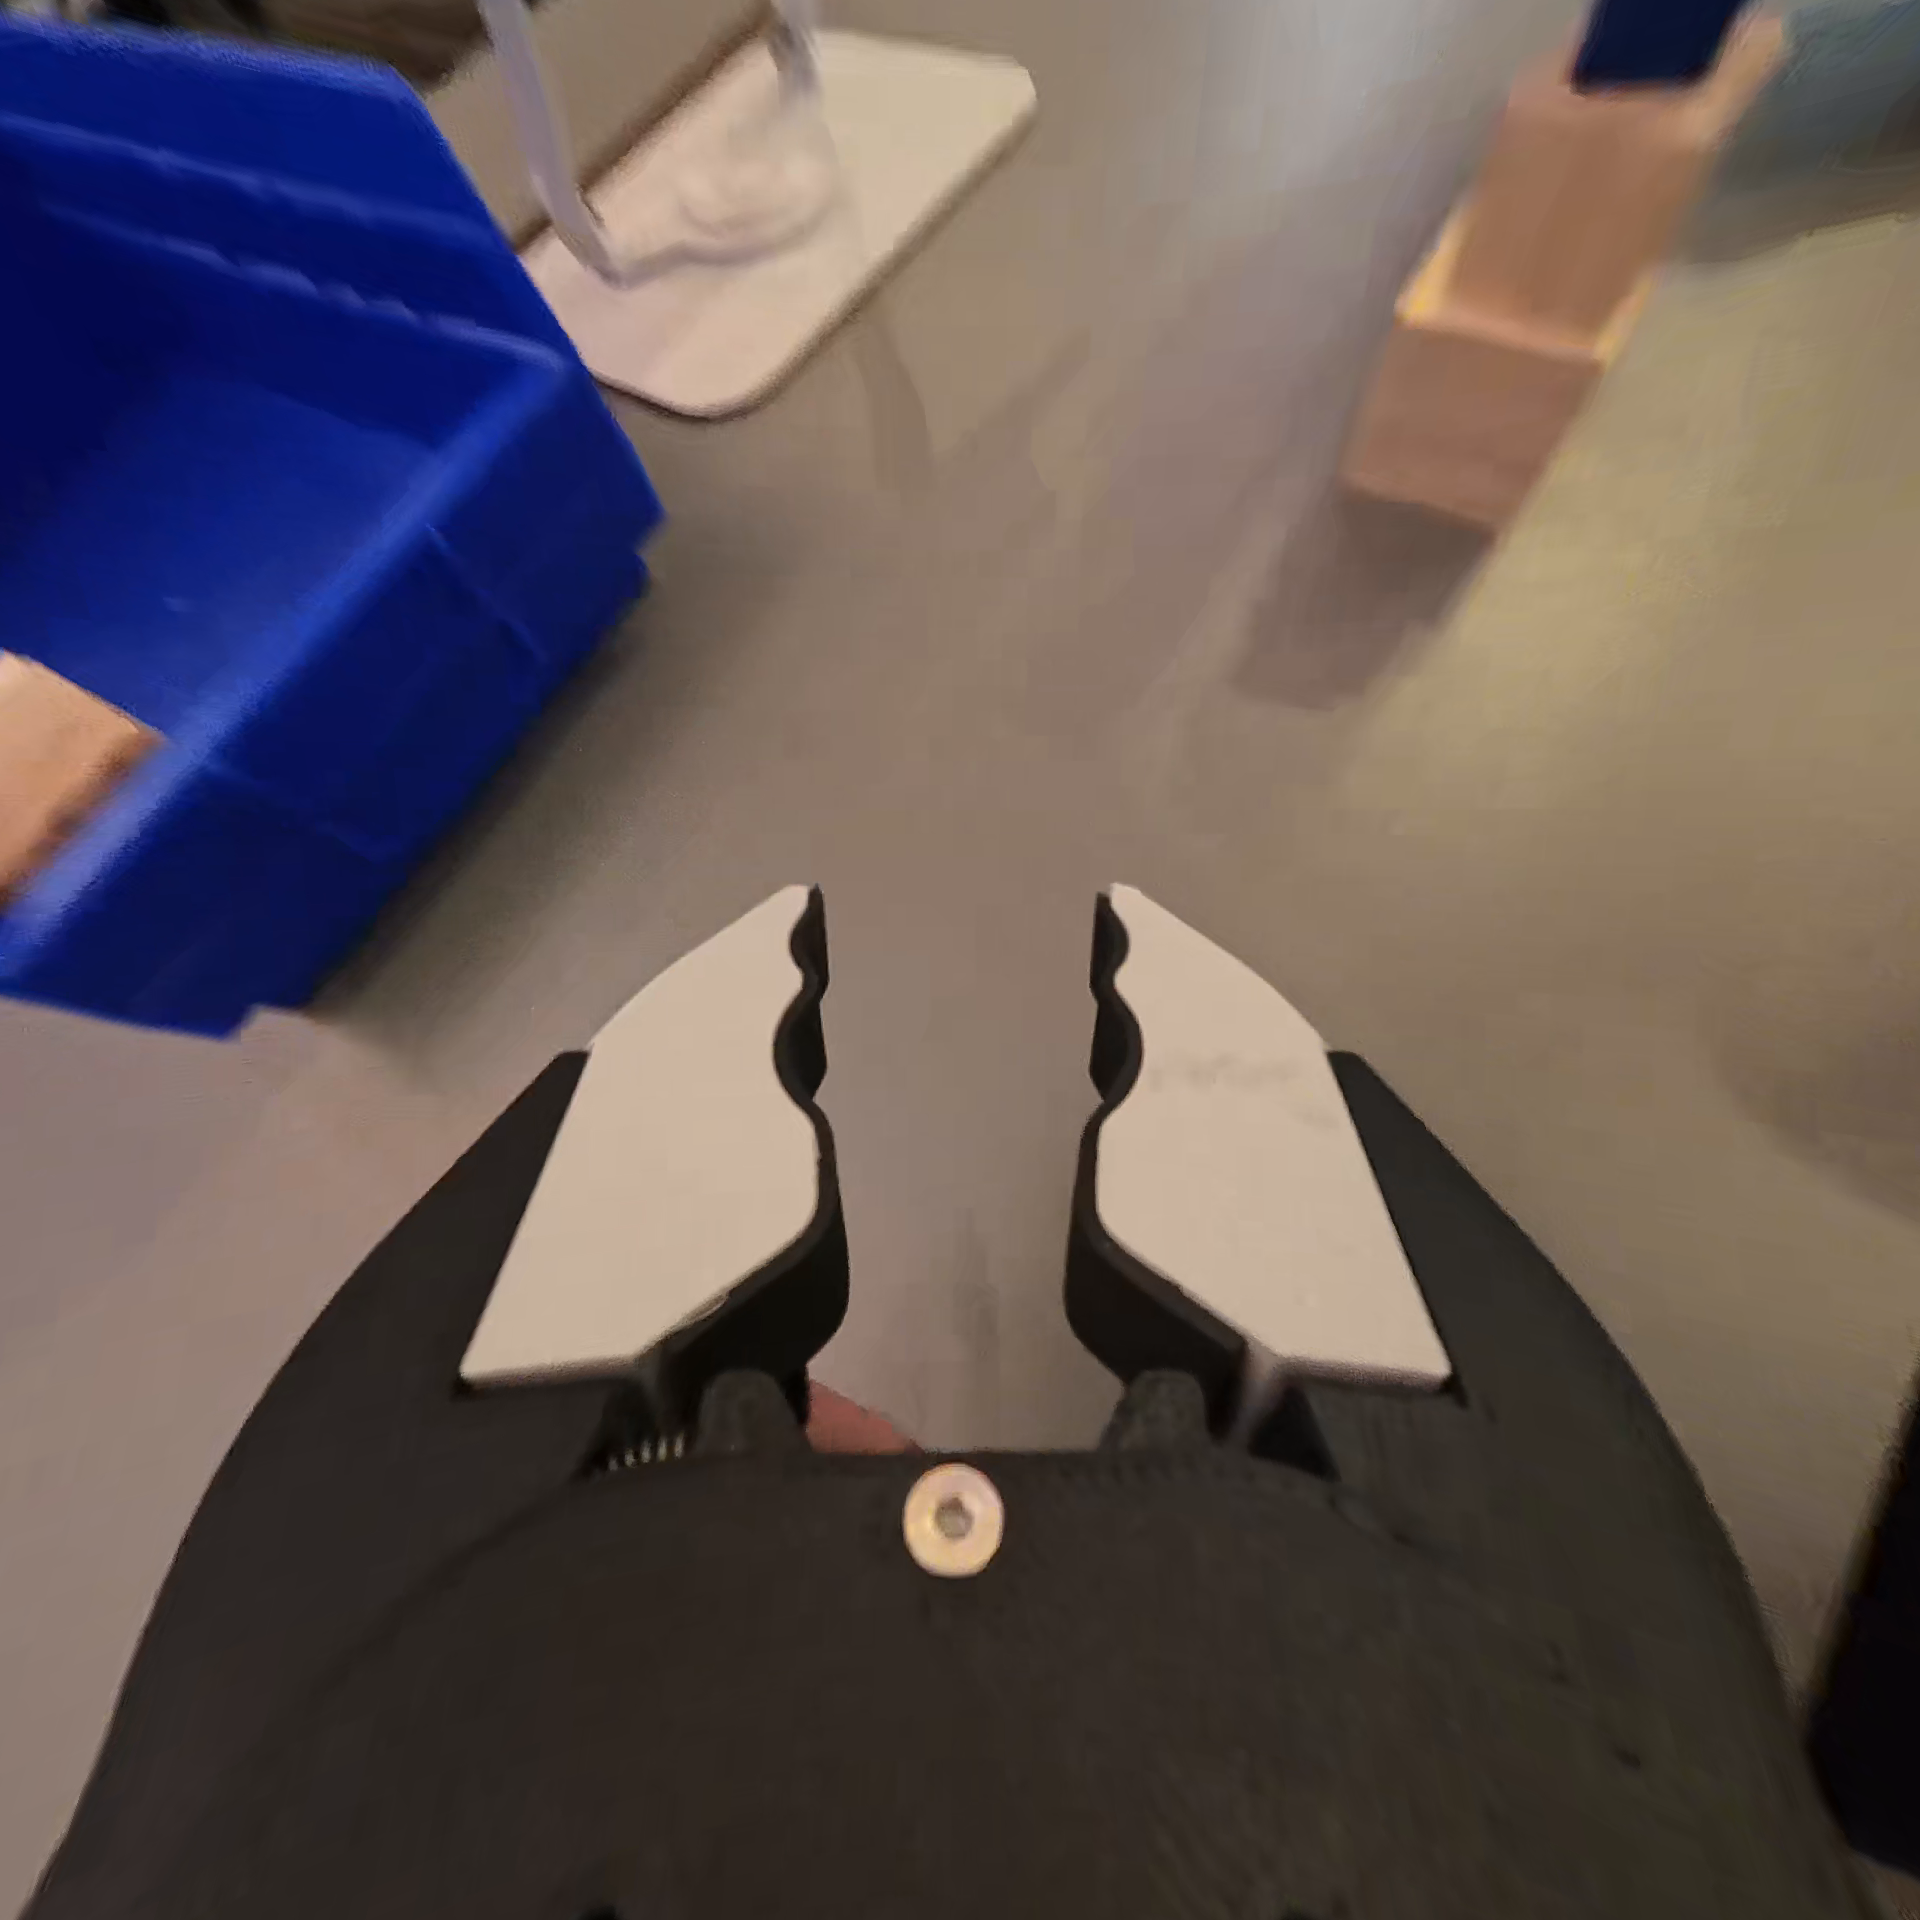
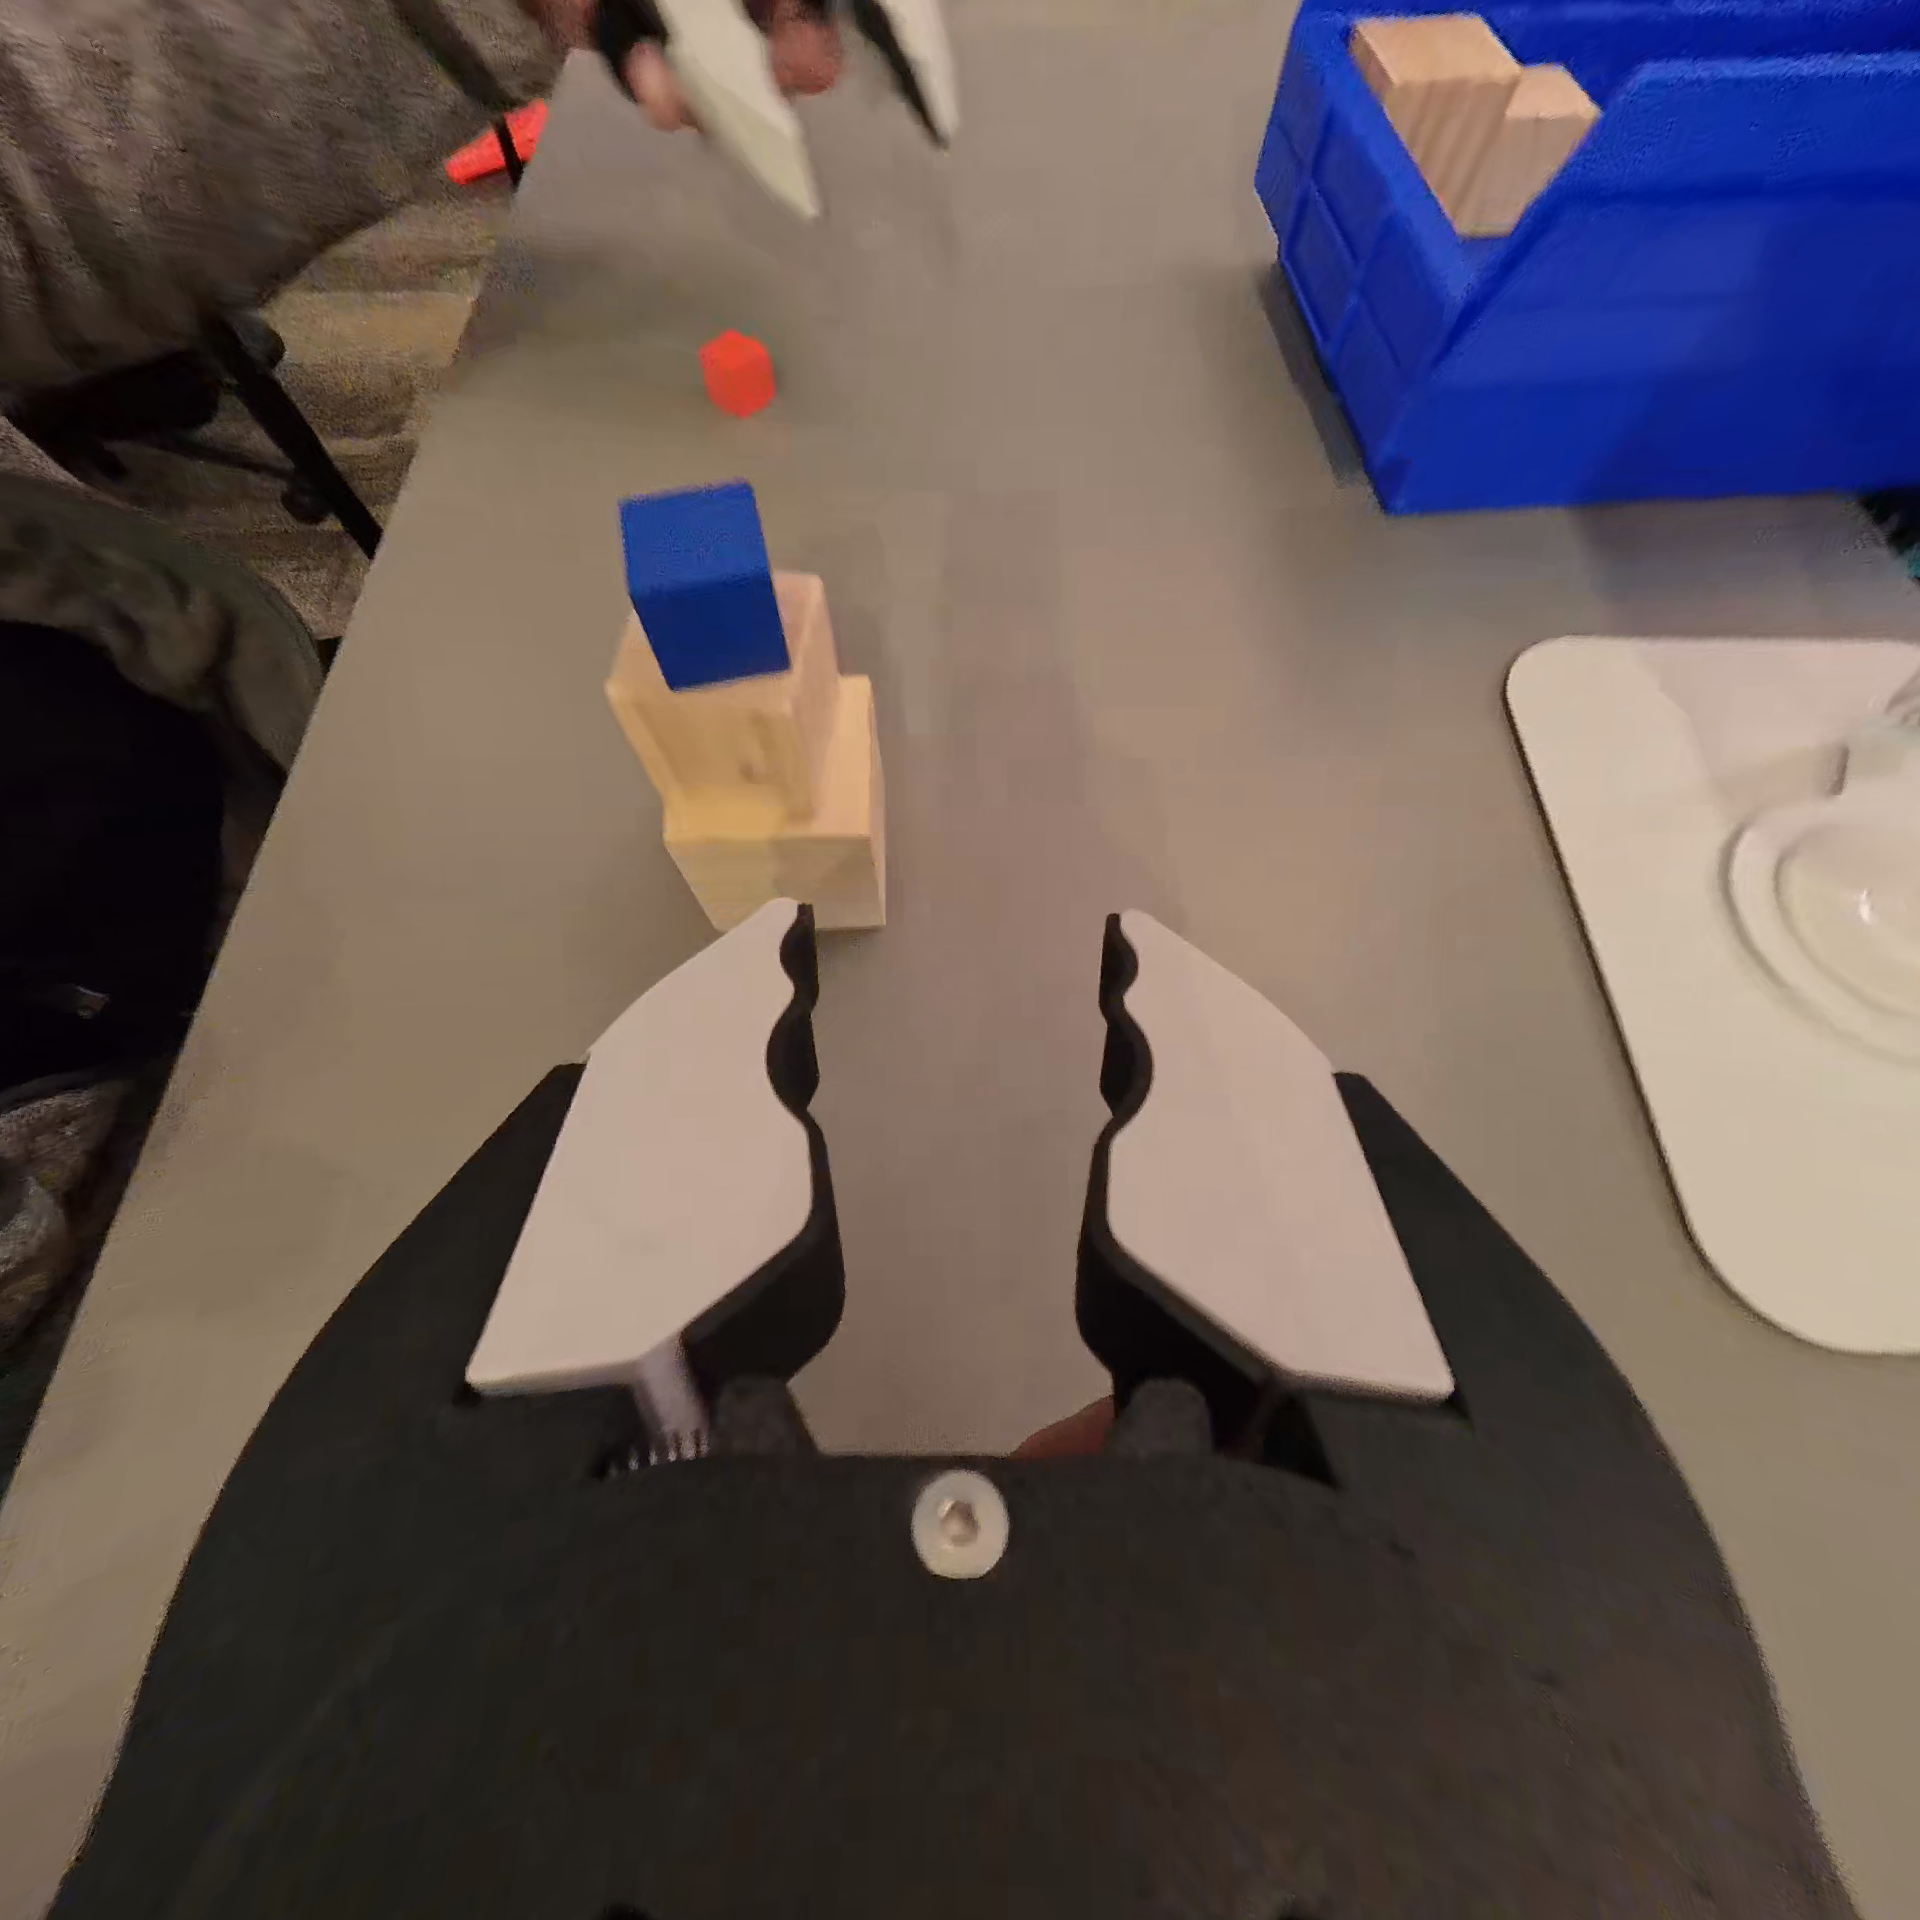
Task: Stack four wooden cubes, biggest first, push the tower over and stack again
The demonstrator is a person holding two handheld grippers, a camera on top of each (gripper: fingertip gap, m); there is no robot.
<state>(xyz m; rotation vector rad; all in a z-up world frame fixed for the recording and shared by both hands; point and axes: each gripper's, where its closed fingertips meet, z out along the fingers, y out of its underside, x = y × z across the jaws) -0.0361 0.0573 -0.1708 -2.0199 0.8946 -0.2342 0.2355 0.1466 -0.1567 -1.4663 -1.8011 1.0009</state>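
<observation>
On a grey table (image 2: 1143, 623), a tower of a large pale wooden cube (image 2: 800, 842), a smaller pale wooden cube (image 2: 727, 727) and a blue cube (image 2: 701, 587) stands left of centre. A small red cube (image 2: 738, 372) sits beyond. The right gripper (image 2: 956, 920) and left gripper (image 1: 956, 894) are both spread apart, empty. A blue plastic bin (image 2: 1621, 343) is upper right.

Each claw, left (image 1: 958, 904) and right (image 2: 956, 925), had a broad black textured body with a silver hex-socket screw centred just behind the finger roots. Both carried two pale grey, pointed fingers (image 2: 665, 1164) edged inside with wavy black pads, and a small coil spring showed at the left finger's root. The person wore a mottled grey knitted sleeve (image 2: 208, 156).
</observation>
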